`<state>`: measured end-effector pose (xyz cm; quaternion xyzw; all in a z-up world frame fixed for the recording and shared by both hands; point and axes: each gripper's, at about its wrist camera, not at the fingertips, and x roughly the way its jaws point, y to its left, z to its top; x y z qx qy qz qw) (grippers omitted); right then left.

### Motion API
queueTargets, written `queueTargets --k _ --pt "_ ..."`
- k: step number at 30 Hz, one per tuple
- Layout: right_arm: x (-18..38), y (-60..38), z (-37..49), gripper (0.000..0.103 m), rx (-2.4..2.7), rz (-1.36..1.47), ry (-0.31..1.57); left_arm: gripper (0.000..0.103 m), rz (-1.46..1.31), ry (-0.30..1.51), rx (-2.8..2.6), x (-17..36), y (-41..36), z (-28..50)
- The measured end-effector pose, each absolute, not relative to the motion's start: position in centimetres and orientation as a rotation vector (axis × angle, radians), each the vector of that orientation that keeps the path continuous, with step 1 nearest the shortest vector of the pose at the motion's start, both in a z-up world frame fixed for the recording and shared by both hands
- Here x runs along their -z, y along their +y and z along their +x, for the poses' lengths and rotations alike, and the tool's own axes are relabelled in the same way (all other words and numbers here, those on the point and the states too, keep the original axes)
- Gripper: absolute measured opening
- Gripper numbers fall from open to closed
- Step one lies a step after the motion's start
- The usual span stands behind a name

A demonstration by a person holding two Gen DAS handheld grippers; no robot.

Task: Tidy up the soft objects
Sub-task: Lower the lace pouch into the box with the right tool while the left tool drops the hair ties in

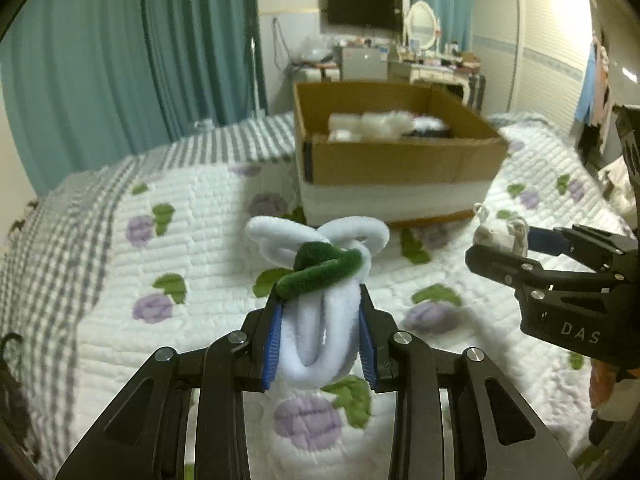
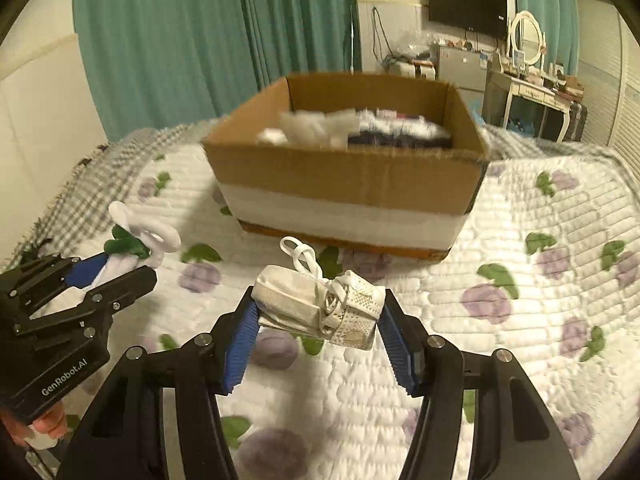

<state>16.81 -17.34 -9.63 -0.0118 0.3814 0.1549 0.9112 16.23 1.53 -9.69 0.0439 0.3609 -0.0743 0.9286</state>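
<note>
A: What is held on the left side?

B: A white plush loop bundle (image 1: 320, 320), wrapped by a green fuzzy band (image 1: 320, 270), is clamped between the narrowed jaws of the left gripper (image 1: 320, 344). It is carried above the quilted bedspread (image 1: 180, 248), short of the cardboard box (image 1: 384, 160)

A: And on the right?

B: A folded cream cloth bundle with white loops (image 2: 320, 304) is gripped by the right gripper (image 2: 318, 340); the jaws are set fairly wide, closed against its two ends. It is likewise held above the bedspread, just before the box front

A: How is the step in hand judged best done?

B: Both bundles are probably to be lifted over the near wall of the box and released inside. Each grip should be kept firm until the rim is cleared, since dangling loops could be caught on the cardboard edge. Release is best made over a free patch, because white and dark soft items (image 2: 360, 130) are already lying inside

A: What else is nearby?

B: Teal curtains (image 1: 132, 60), a wall television (image 1: 364, 4) and a dressing table with an oval mirror (image 1: 422, 24) are seen behind. The two grippers are close together, so a collision should be guarded against
</note>
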Motion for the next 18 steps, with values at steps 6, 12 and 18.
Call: queueTargets --k 6,12,18 --pt "4.1 -17.5 13.9 0.058 -0.318 -0.06 0.692 0.032 0.105 0.646 0.161 4.6 0.5 13.7" --pt "-1.8 -18.1 12.6 0.058 -0.31 -0.076 0.586 0.032 0.11 0.544 0.161 -1.1 0.1 12.2" --pt "-7.1 -18.8 13.1 0.058 -0.306 -0.068 0.497 0.032 0.108 0.461 0.16 -5.7 -0.2 12.8"
